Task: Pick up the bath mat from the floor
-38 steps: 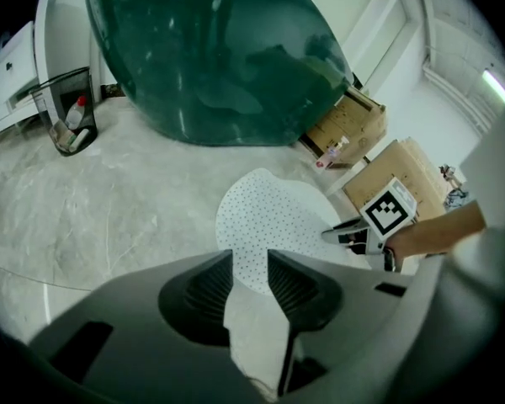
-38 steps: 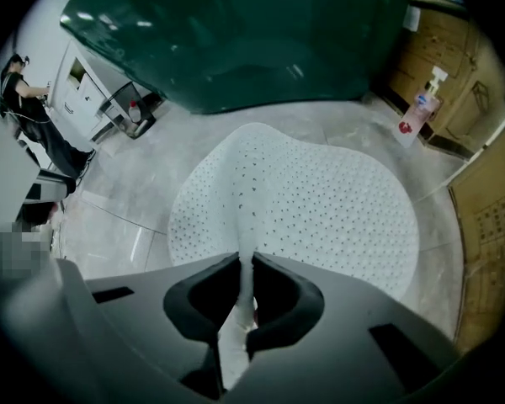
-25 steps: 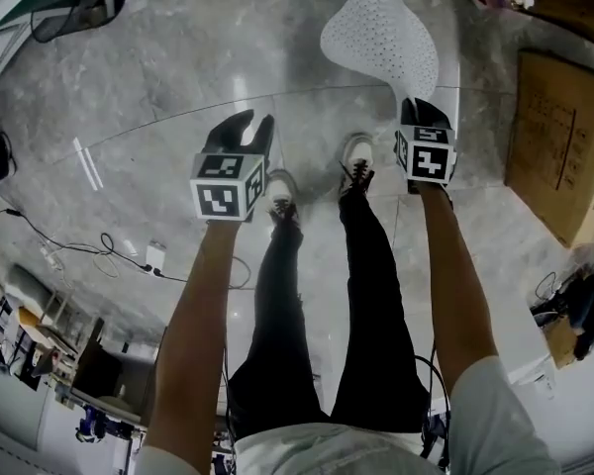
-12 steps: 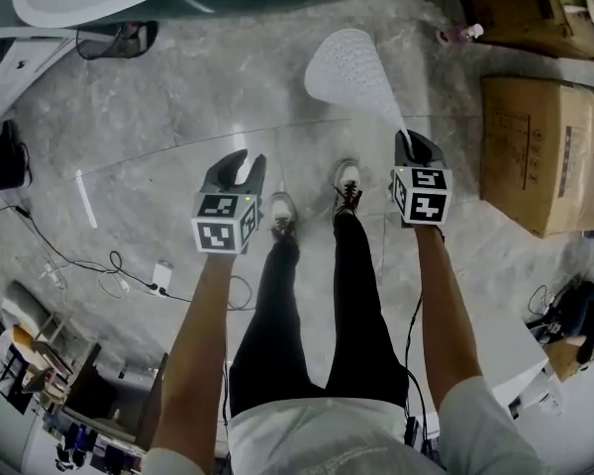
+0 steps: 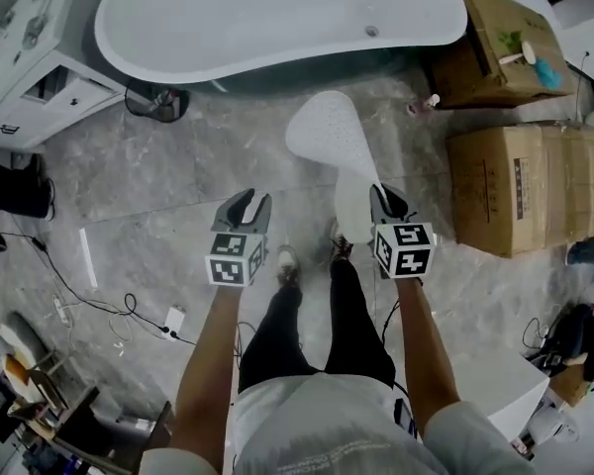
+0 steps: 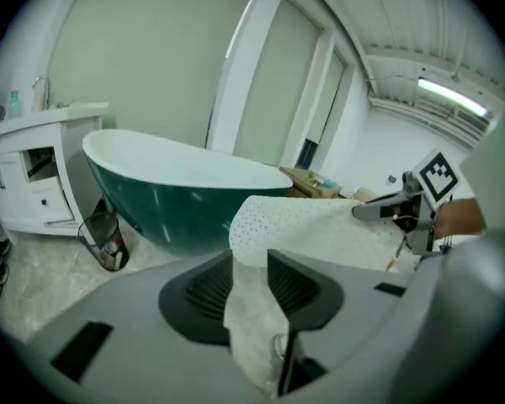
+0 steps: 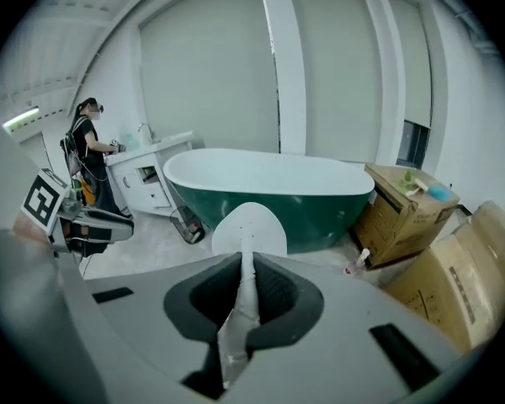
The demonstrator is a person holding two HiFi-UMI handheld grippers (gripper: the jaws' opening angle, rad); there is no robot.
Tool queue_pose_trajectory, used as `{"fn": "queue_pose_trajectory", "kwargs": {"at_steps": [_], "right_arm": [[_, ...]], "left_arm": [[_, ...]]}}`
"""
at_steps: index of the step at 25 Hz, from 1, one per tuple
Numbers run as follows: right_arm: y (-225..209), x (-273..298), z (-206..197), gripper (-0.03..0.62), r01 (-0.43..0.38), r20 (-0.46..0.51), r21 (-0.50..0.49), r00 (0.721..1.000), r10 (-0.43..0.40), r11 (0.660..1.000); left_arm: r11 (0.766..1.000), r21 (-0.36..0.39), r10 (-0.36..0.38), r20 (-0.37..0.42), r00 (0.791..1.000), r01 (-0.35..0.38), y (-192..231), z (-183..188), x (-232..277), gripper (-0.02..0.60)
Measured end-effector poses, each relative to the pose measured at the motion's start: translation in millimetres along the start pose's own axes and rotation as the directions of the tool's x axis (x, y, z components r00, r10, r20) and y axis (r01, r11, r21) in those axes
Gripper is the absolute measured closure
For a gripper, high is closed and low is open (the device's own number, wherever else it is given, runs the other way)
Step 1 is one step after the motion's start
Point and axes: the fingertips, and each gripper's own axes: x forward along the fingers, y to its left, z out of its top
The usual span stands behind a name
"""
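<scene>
Bath mat (image 5: 329,132) corner buried between right gripper (image 5: 386,198) jaws; bathtub (image 5: 277,18) far rim off-frame.

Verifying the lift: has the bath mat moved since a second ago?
Yes, upward: the cardboard box on the floor shrank much more than the bath mat, pinched in the right tool.

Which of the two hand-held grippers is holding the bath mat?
The right hand-held gripper: its jaws are shut on an edge of the white bath mat. The left hand-held gripper is open, with nothing between its jaws.
</scene>
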Motion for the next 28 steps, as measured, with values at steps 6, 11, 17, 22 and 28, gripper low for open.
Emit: {"fn": "queue_pose_trajectory", "kwargs": {"at_steps": [6,11,17,22,28], "right_arm": [[18.8,-69.6,95.8,0.556,-0.007,0.143,-0.020,0.990,0.009,1.000],[32.1,-129.1,171.1,0.556,0.003,0.276,-0.047,0.961,0.010,0.999],[42.6,-197.8,254.3,0.556,0.036,0.440,-0.092,0.898,0.008,0.995],[52.4,-259.0,307.5,0.556,0.074,0.542,-0.105,0.840,-0.006,0.992],[64.4,-319.4,349.6,0.556,0.111,0.632,-0.128,0.775,-0.005,0.986]], "left_arm": [[0.996,0.086,-0.005,0.169,0.986,-0.010,-3.4,98.5,-63.5,0.449],[0.991,0.135,-0.019,0.295,0.955,-0.022,-10.4,170.6,-118.0,0.449],[0.974,0.223,-0.072,0.441,0.894,-0.031,-33.3,252.3,-174.5,0.449],[0.954,0.299,-0.138,0.543,0.828,-0.037,-53.4,310.5,-226.6,0.449],[0.935,0.352,-0.198,0.621,0.758,-0.045,-75.0,359.5,-280.1,0.449]]}}
